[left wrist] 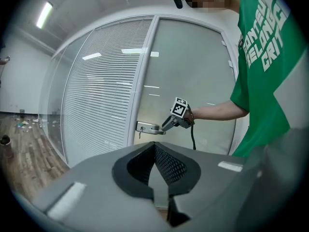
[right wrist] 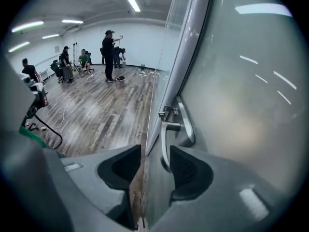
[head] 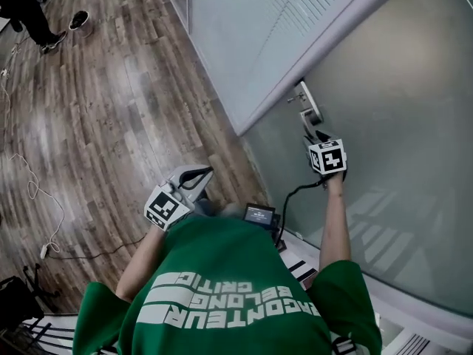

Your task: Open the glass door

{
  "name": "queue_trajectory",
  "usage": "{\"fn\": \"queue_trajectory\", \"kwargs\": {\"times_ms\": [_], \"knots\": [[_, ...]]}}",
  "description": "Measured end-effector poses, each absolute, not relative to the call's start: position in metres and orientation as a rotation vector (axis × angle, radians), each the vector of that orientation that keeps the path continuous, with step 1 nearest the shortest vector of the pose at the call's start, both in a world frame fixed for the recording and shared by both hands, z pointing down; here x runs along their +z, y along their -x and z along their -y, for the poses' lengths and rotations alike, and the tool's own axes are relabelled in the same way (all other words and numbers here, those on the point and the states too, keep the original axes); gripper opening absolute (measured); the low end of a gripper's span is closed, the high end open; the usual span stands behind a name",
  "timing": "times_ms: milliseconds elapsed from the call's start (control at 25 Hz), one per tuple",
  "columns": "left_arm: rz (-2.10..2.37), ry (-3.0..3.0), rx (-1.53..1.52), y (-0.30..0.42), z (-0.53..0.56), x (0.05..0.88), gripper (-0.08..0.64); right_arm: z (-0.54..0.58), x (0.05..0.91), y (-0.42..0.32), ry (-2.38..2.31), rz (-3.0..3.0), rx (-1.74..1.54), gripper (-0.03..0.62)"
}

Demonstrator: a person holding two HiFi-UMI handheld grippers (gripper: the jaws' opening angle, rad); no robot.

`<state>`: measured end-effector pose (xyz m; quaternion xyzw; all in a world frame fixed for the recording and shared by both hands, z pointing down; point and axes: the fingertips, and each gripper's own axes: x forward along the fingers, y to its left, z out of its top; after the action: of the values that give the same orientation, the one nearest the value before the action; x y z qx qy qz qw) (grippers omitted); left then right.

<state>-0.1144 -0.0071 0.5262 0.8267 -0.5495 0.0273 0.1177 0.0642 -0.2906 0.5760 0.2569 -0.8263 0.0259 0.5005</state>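
Where the right gripper (right wrist: 155,154) gapes — one door handle (right wrist: 165,144), one glass door (right wrist: 241,105).

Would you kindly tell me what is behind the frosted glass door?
Nothing behind the glass door can be seen. Its frosted pane shows only light reflections and covers whatever lies beyond.

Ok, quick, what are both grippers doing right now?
Left gripper: closed, empty.
Right gripper: open, door handle between its fingers, not gripped.
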Motion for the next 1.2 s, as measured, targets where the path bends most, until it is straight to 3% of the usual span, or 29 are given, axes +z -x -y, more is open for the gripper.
{"fn": "queue_trajectory", "kwargs": {"times_ms": [520,600,680,1200], "knots": [[1.834,-2.177,0.053,0.156,0.019,0.527,0.015,0.331,0.684,-0.051,-0.316,1.642,0.370,0.164],[1.866,-2.150,0.048,0.157,0.024,0.524,0.015,0.328,0.688,-0.057,-0.295,1.587,0.353,0.121],[1.891,-2.135,0.038,0.154,0.033,0.522,0.015,0.326,0.689,-0.061,-0.263,1.585,0.366,-0.005],[1.941,-2.063,-0.001,0.142,0.079,0.527,0.015,0.309,0.685,-0.042,-0.190,1.663,0.377,-0.006]]}}
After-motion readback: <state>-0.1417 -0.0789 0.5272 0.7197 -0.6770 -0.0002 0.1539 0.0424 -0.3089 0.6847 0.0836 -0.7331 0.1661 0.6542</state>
